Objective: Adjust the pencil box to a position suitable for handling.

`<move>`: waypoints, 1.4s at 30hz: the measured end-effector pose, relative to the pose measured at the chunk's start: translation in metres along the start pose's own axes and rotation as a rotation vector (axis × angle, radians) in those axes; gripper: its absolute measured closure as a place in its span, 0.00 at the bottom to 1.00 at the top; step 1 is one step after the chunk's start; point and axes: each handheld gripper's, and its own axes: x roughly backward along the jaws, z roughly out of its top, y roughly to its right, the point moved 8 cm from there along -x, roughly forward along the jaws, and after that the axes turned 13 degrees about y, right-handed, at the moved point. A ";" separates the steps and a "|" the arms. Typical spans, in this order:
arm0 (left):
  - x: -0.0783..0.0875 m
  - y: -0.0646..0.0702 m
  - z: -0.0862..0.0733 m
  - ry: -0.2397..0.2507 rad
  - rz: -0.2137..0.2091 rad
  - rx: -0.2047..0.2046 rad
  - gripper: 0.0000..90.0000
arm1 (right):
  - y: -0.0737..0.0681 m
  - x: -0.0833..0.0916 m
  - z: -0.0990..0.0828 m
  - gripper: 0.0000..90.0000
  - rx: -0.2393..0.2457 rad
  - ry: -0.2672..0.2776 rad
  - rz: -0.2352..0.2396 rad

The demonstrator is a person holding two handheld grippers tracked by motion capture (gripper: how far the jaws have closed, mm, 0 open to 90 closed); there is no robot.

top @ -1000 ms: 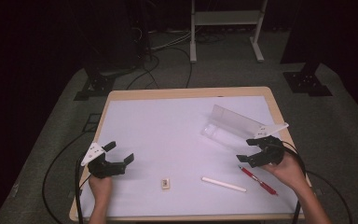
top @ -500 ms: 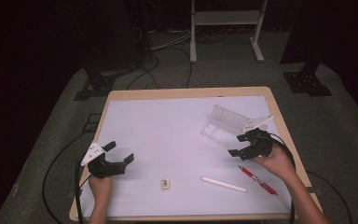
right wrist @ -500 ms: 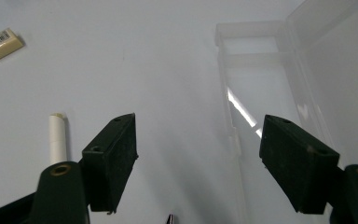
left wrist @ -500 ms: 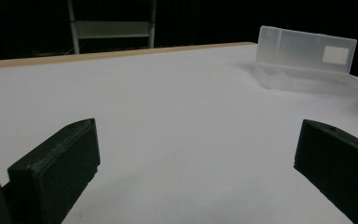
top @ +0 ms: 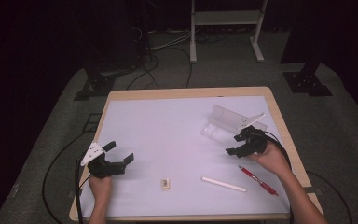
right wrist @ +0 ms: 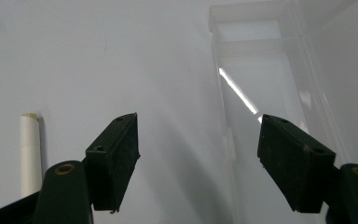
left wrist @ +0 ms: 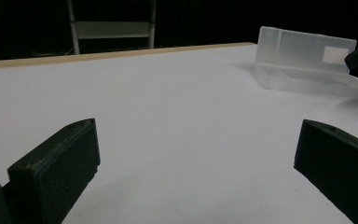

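Your right gripper [top: 237, 143] has moved from the red pen [top: 257, 179] toward the clear case [top: 228, 122] at 12 o'clock; fingers wide, just narrowing, empty. Left gripper [top: 117, 155] fingers wide, empty.

A clear box [top: 226, 122] is sitting at the table's [top: 168, 93] far right. A pen [top: 256, 179], a stick [top: 223, 184] and a small block [top: 165, 184] are lying along the near edge, right to left.

I see a wood-edged table [top: 186, 92] with a white sheet [top: 168, 135] covering nearly all its top. On the sheet: clear plastic case [top: 226, 122], lid open, right of centre; white stick [top: 223, 184] lower centre-right; red pen [top: 257, 179] just right of it; small tan eraser [top: 165, 184] lower centre. Table stands on grey floor [top: 345, 121].
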 end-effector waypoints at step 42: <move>0.000 -0.001 0.000 0.011 0.004 0.013 0.00 | 0.015 -0.035 -0.010 0.77 0.044 -0.184 -0.052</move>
